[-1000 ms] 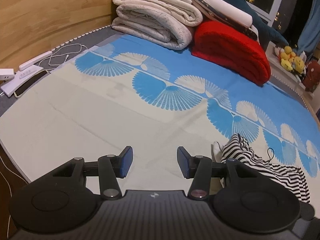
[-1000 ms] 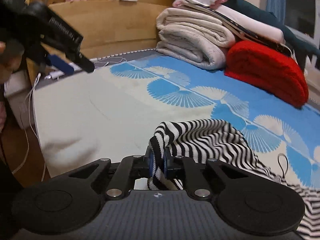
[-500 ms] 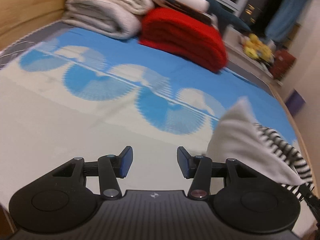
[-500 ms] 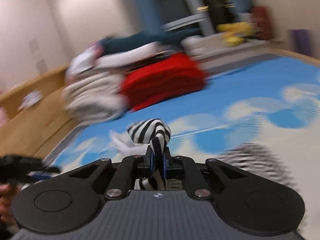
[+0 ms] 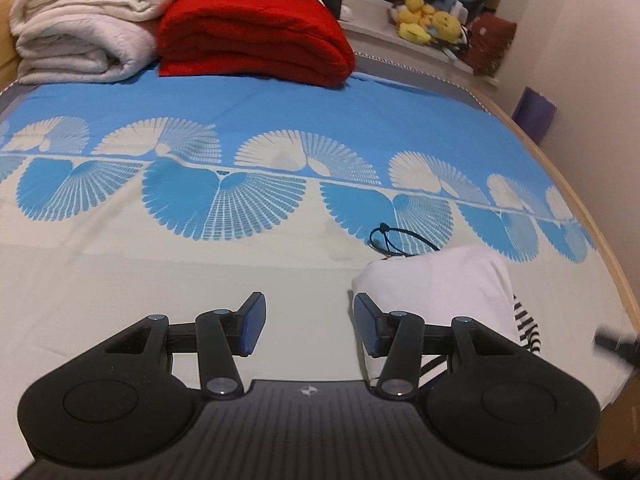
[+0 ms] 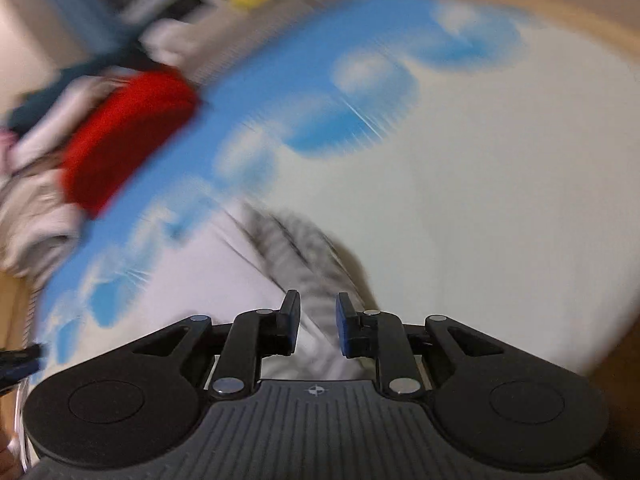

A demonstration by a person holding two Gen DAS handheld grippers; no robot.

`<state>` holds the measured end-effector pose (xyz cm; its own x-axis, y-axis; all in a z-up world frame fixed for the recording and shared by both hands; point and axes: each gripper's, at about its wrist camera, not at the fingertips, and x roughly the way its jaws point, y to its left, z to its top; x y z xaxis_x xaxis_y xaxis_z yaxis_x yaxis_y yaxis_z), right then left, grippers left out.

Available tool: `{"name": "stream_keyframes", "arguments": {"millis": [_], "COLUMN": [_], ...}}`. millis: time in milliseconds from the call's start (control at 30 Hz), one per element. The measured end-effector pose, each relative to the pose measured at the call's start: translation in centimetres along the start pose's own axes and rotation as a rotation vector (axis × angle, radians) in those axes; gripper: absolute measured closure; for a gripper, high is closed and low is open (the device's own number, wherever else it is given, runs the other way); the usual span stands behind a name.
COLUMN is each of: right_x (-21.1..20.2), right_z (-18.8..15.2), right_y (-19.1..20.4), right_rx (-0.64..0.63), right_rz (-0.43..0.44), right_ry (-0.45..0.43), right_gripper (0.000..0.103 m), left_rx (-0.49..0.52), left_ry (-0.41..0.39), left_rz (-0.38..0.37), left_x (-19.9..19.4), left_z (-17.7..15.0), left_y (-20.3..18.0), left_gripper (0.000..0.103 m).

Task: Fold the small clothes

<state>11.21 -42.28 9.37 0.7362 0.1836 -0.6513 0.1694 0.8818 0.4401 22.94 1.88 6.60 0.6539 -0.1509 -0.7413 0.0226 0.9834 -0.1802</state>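
A small garment, white on top with black and white stripes showing at its edge (image 5: pixel 448 280), lies on the bed sheet at the right, just beyond my left gripper's right finger. My left gripper (image 5: pixel 308 328) is open and empty, low over the cream part of the sheet. In the blurred right wrist view the same striped garment (image 6: pixel 296 248) lies just ahead of my right gripper (image 6: pixel 318 320), which is open with nothing between its pads. A black cord loop (image 5: pixel 390 238) lies beside the garment.
A folded red blanket (image 5: pixel 252 40) and a stack of white blankets (image 5: pixel 80 28) sit at the head of the bed. The wooden bed edge (image 5: pixel 580 200) runs along the right. Yellow plush toys (image 5: pixel 428 24) sit on a ledge behind.
My right gripper has opened and let go of the striped garment, which now lies folded over on the bed. Both grippers have swung right; the right view is motion-blurred.
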Motion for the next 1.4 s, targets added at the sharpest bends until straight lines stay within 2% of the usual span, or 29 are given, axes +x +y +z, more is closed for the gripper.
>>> {"name": "stream_keyframes", "arguments": {"millis": [67, 133, 200, 233, 333, 367, 433, 533, 600, 667, 700, 733, 833, 867, 967, 1033, 1100, 1133, 1300, 1367, 1400], "right_x": [1.4, 3.8, 7.0, 9.0, 14.0, 15.3, 15.7, 16.6, 14.6, 11.3, 10.4, 10.5, 13.4, 13.7, 13.3, 13.3, 13.2, 13.7, 12.7, 11.6, 11.1], "right_z": [1.9, 3.3, 4.3, 4.5, 3.8, 3.7, 3.6, 3.5, 4.3, 5.9, 6.3, 6.3, 5.4, 5.3, 5.3, 5.0, 4.3, 4.1, 4.1, 4.3, 4.3], "right_y": [1.1, 1.2, 1.3, 1.1, 0.8, 0.7, 0.8, 0.8, 1.1, 0.5, -0.1, -0.7, -2.0, -2.2, -1.4, -1.3, -1.6, -1.9, -2.8, -3.7, -4.2], "right_rx": [-0.089, -0.109, -0.105, -0.091, -0.025, -0.006, 0.017, 0.043, 0.037, 0.095, 0.111, 0.105, 0.097, 0.099, 0.026, -0.004, -0.034, -0.038, 0.009, 0.058, 0.083], "right_rz": [0.102, 0.18, 0.189, 0.175, 0.148, 0.141, 0.166, 0.19, 0.206, 0.227, 0.224, 0.192, 0.096, 0.096, 0.081, 0.043, -0.015, -0.029, 0.006, 0.062, 0.108], "right_ry": [0.021, 0.077, 0.118, 0.134, 0.206, 0.256, 0.232, 0.27, 0.174, -0.017, -0.052, -0.025, 0.152, 0.164, 0.111, 0.105, 0.139, 0.162, 0.153, 0.145, 0.158], "right_gripper": [0.078, 0.072, 0.063, 0.053, 0.05, 0.051, 0.052, 0.096, 0.098, 0.102, 0.102, 0.102, 0.101, 0.101, 0.102, 0.102, 0.102, 0.102, 0.099, 0.091, 0.083], "left_rx": [0.001, -0.005, -0.006, -0.006, -0.009, -0.011, -0.019, -0.041, -0.064, -0.08, -0.091, -0.102, -0.091, -0.073, -0.014, 0.076, 0.194, 0.205, 0.065, 0.039, 0.029], "left_ry": [0.008, 0.016, 0.027, 0.034, 0.052, 0.059, 0.072, 0.123, 0.169, 0.215, 0.237, 0.26, 0.329, 0.344, 0.403, 0.466, 0.459, 0.454, 0.47, 0.443, 0.435], "left_rz": [0.008, 0.016, 0.028, 0.035, 0.048, 0.049, 0.038, -0.023, -0.073, -0.117, -0.141, -0.166, -0.218, -0.218, -0.169, -0.137, -0.12, -0.122, -0.171, -0.185, -0.191], "left_x": [0.3, 0.3, 0.4, 0.4, 0.5, 0.7, 1.1, 2.3, 3.6, 4.9, 5.6, 6.4, 8.8, 9.4, 11.3, 12.6, 12.7, 12.6, 12.2, 11.6, 11.5], "left_z": [-0.1, -0.3, -0.5, -0.6, -0.9, -1.0, -1.0, -1.2, -1.5, -2.0, -2.3, -2.6, -3.8, -4.2, -5.6, -7.1, -7.9, -7.9, -6.6, -6.0, -5.7], "left_y": [0.0, 0.2, 0.5, 0.7, 1.0, 1.0, 1.0, 0.4, -0.4, -1.9, -2.6, -3.5, -6.6, -7.5, -9.3, -10.3, -11.5, -11.6, -9.1, -8.2, -7.9], "left_gripper": [0.049, 0.049, 0.049, 0.049, 0.049, 0.049, 0.049, 0.043, 0.04, 0.037, 0.036, 0.036, 0.033, 0.032, 0.028, 0.025, 0.023, 0.024, 0.024, 0.024, 0.024]}}
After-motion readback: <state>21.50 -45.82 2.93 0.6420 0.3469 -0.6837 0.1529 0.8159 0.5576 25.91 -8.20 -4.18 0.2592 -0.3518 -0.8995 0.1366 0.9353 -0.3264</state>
